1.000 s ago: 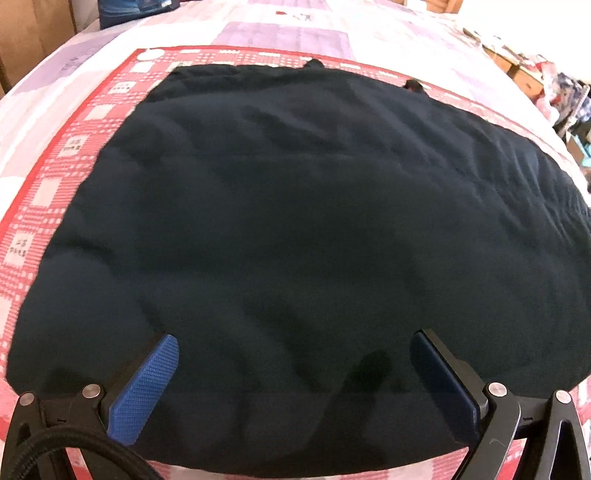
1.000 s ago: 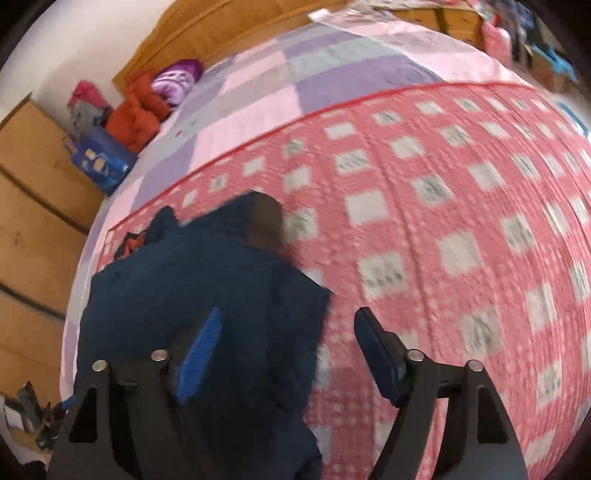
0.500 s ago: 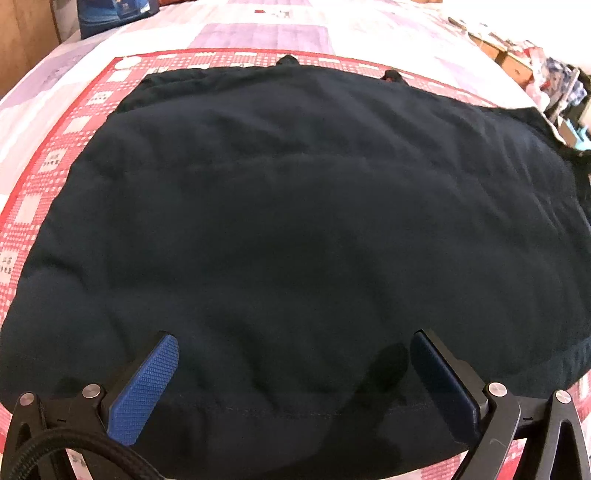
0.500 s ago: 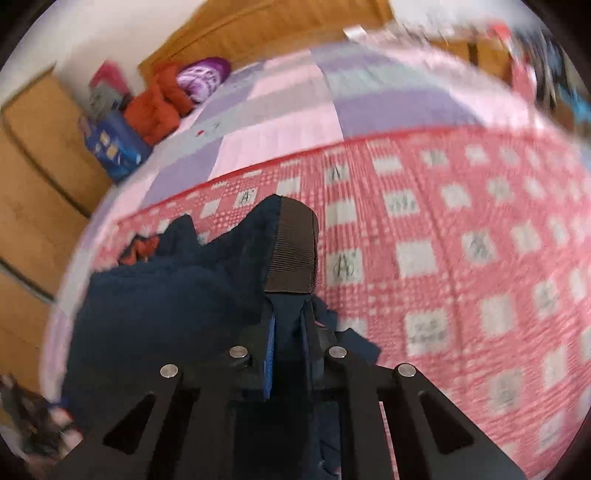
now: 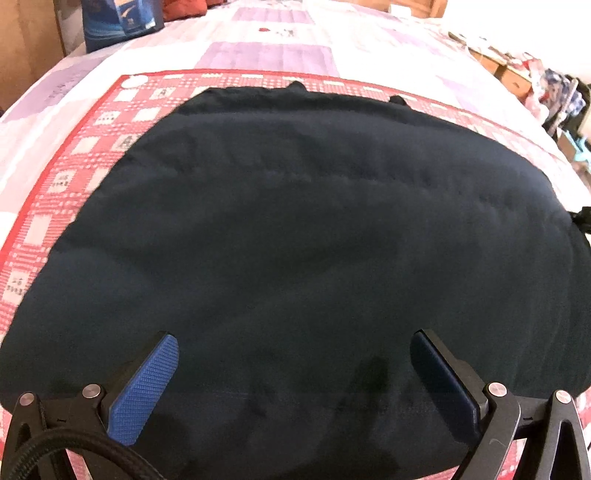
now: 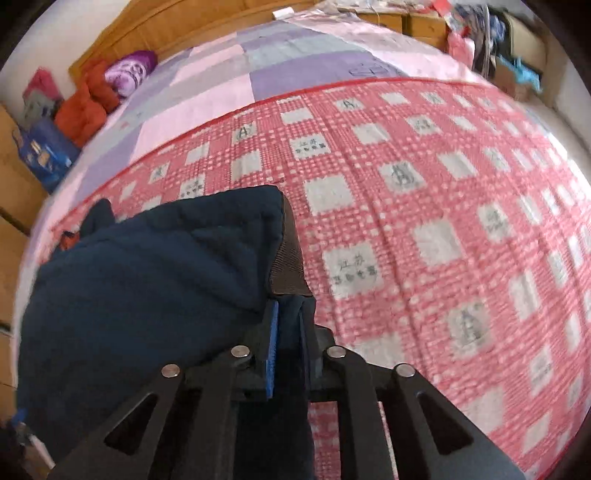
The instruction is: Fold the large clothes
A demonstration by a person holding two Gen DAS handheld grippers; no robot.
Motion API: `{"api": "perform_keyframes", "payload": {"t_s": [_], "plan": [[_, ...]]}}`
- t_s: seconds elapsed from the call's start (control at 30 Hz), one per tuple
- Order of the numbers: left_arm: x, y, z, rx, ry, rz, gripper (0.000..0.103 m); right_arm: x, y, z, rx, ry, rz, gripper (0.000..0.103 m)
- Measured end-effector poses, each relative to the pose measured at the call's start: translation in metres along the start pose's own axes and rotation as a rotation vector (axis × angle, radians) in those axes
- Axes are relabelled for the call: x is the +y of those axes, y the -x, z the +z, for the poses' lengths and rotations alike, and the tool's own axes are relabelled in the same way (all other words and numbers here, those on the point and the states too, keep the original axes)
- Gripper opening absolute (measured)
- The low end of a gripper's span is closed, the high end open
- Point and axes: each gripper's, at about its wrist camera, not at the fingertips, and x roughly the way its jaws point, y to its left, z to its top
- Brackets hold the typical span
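In the left wrist view, the left gripper [image 5: 293, 373] hung over the near hem of a dark navy garment [image 5: 295, 240], its jaws spread wide with nothing between them. The blue pads [image 5: 144, 391] stood well apart, one at each lower corner of the picture. The garment lay flat across a red and white checked blanket [image 5: 74, 166] on a bed, covering most of it, with only a strip of blanket showing on the left and far sides. A blue box [image 5: 118, 18] stood beyond the far left corner of the bed.

In the right wrist view, the right gripper [image 6: 288, 339] was clamped on a fold of the same garment [image 6: 147, 288], though its jaws were easing slightly apart; cloth filled the narrow gap between the pads. A ribbed cuff [image 6: 288, 258] stood up just past the fingertips. The rest of the garment bulked to the left, lying on the checked blanket [image 6: 443, 221]. Red and purple bundles [image 6: 107, 88] lay by the wooden headboard [image 6: 184, 22].
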Motion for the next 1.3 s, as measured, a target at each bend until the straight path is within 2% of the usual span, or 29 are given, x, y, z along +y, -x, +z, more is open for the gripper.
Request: {"api": "perform_keyframes", "payload": {"t_s": [0.07,0.13,0.17,0.2,0.23,0.27,0.37,0.4,0.43,0.5,0.57,0.67,0.77,0.87,0.93,1.0,1.17,1.3], "plan": [[0.003,0.002,0.0,-0.007,-0.001,0.009,0.103,0.011,0.014,0.002,-0.025,0.057,-0.09,0.025],[0.007,0.003,0.001,-0.018,0.005,0.024,0.103,0.024,0.044,-0.002,-0.13,0.126,-0.24,0.045],[0.009,0.003,0.001,-0.025,0.009,0.035,0.103,0.03,0.06,-0.006,-0.19,0.157,-0.294,0.047],[0.013,0.002,0.002,-0.031,0.013,0.044,0.103,0.038,0.079,-0.014,-0.263,0.188,-0.311,0.05],[0.017,-0.001,0.003,-0.035,0.017,0.056,0.103,0.042,0.089,-0.022,-0.29,0.206,-0.274,0.05],[0.018,-0.003,0.003,-0.037,0.019,0.065,0.103,0.048,0.095,-0.03,-0.29,0.23,-0.22,0.05],[0.032,-0.02,0.002,-0.004,0.022,0.12,0.103,0.062,0.082,-0.062,-0.169,0.312,-0.104,0.049],[0.04,-0.028,-0.001,0.022,0.031,0.137,0.103,0.057,0.068,-0.078,-0.1,0.324,-0.149,0.049],[0.048,-0.033,-0.004,0.046,0.046,0.147,0.103,0.048,0.062,-0.086,-0.067,0.299,-0.169,0.05],[0.057,-0.033,-0.007,0.058,0.068,0.145,0.103,0.012,0.074,-0.099,-0.06,0.109,-0.185,0.05],[0.06,-0.022,-0.009,0.053,0.051,0.144,0.103,-0.001,0.095,-0.111,-0.071,0.03,-0.285,0.05],[0.052,0.006,-0.014,0.047,0.026,0.128,0.103,0.017,0.136,-0.137,-0.085,0.056,-0.276,0.05],[0.041,0.043,-0.016,0.074,0.036,0.104,0.103,0.072,0.174,-0.165,-0.062,0.131,-0.244,0.05],[0.029,0.083,-0.013,0.108,0.049,0.104,0.103,0.12,0.221,-0.195,-0.015,0.124,-0.171,0.05],[0.019,0.124,-0.008,0.092,0.031,0.121,0.103,0.149,0.253,-0.213,0.001,0.104,-0.132,0.05],[0.011,0.155,-0.005,0.077,-0.003,0.175,0.103,0.175,0.285,-0.229,0.013,0.084,-0.077,0.05],[0.0,0.234,-0.003,0.014,-0.042,0.235,0.103,0.232,0.339,-0.259,0.033,0.112,-0.046,0.05],[-0.006,0.269,-0.007,0.02,-0.046,0.212,0.103,0.256,0.376,-0.274,0.026,0.108,-0.059,0.05]]}}
